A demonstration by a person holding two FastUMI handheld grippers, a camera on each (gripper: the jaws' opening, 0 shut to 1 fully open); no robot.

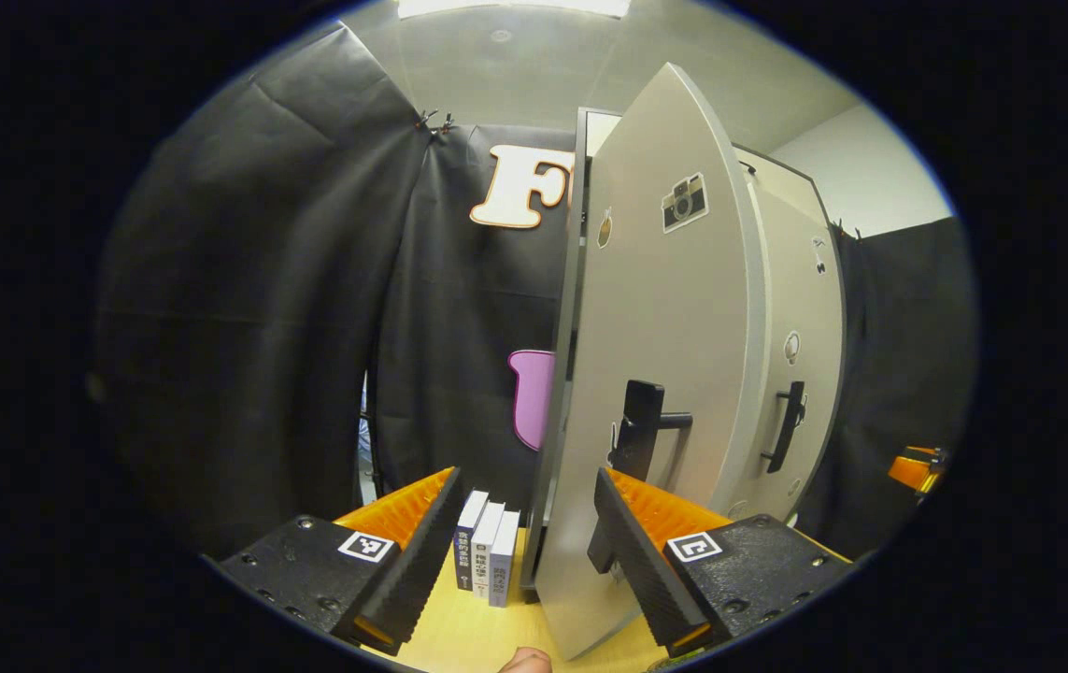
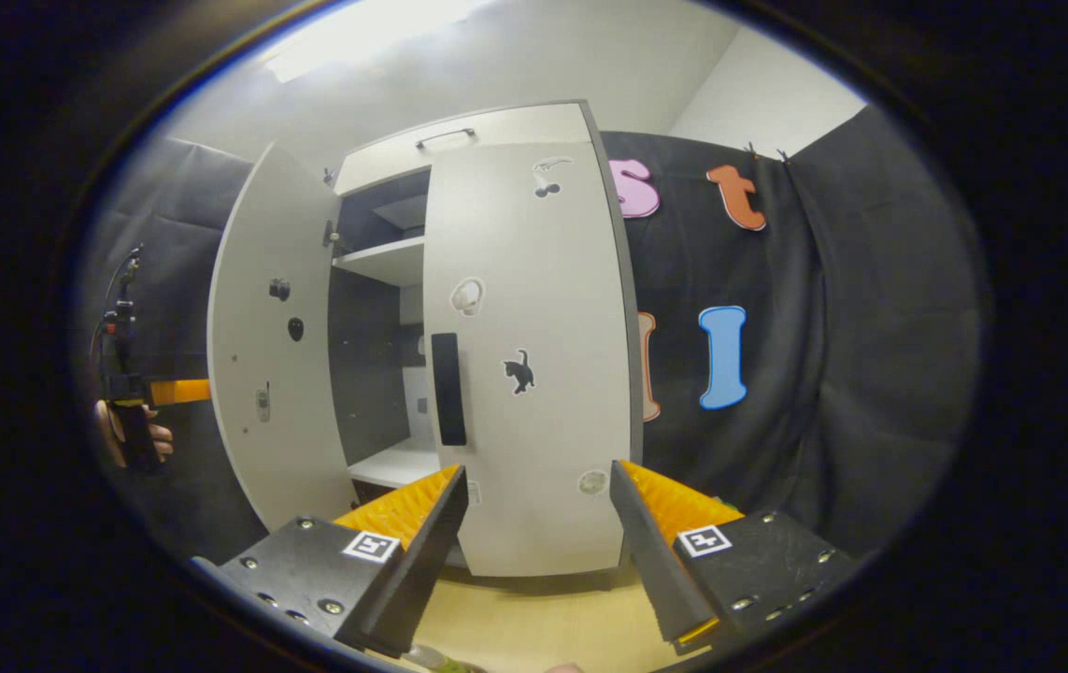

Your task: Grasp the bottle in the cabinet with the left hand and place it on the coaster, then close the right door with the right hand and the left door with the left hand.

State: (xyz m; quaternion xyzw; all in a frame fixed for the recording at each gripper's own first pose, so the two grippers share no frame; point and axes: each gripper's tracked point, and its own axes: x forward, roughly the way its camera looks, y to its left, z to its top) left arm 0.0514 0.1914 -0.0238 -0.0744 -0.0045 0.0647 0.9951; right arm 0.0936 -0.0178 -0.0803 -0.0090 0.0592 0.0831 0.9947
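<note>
Left gripper view: left tool (image 1: 524, 533) spread apart before smooth flat left door (image 1: 664, 374), ribbed pads.

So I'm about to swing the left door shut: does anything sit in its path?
Nothing visible blocks it. The left door stands open; the gap to the shut right door looks free. The left gripper is open before the door's outer face.

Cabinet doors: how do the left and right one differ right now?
The left door stands swung open; the right door lies flat across the cabinet front, shut or nearly. The left door carries a camera sticker, the right door a cat sticker. Both are pale grey with black handles.
</note>
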